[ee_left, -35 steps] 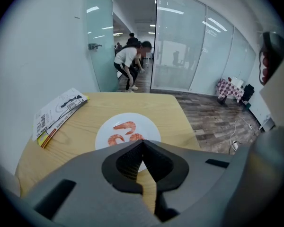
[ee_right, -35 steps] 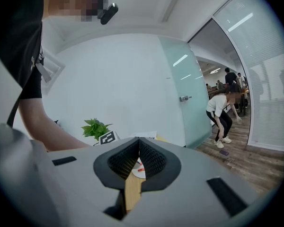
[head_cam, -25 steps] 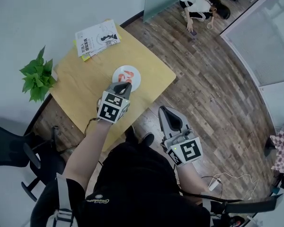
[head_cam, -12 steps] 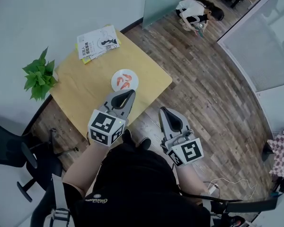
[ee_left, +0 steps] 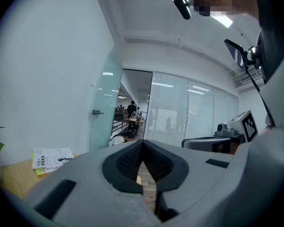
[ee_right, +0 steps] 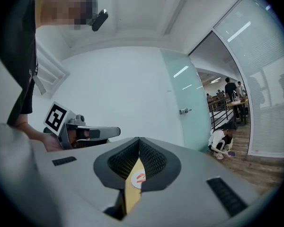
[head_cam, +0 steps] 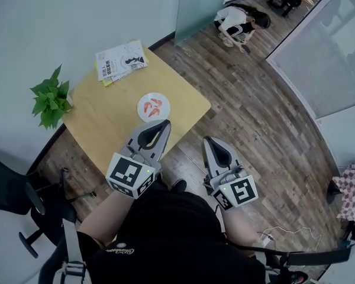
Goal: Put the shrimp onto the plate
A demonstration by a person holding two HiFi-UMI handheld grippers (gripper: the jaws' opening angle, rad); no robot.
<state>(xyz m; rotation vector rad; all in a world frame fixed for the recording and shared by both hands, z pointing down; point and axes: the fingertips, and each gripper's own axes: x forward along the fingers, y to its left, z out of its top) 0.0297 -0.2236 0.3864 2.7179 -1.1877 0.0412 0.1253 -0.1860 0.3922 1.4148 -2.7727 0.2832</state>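
Note:
Orange shrimp (head_cam: 152,106) lie on a small white plate (head_cam: 164,110) near the front of the wooden table (head_cam: 103,120). My left gripper (head_cam: 164,123) hangs just off the table's near edge, a short way below the plate, with its jaws shut and nothing between them. My right gripper (head_cam: 211,141) is over the floor to the right, also shut and holding nothing. In the right gripper view the plate (ee_right: 140,178) with the shrimp shows through the gap under the closed gripper (ee_right: 139,141). The left gripper view shows its gripper (ee_left: 142,144) pressed together.
A stack of booklets (head_cam: 121,58) lies at the table's far corner and a green potted plant (head_cam: 50,96) stands at its left edge. A black office chair (head_cam: 15,191) is at the left. A person (head_cam: 239,18) crouches on the wooden floor beyond a glass partition.
My left gripper has drawn back from over the plate toward my body, off the table's edge, uncovering the shrimp on the plate. The right gripper has barely moved.

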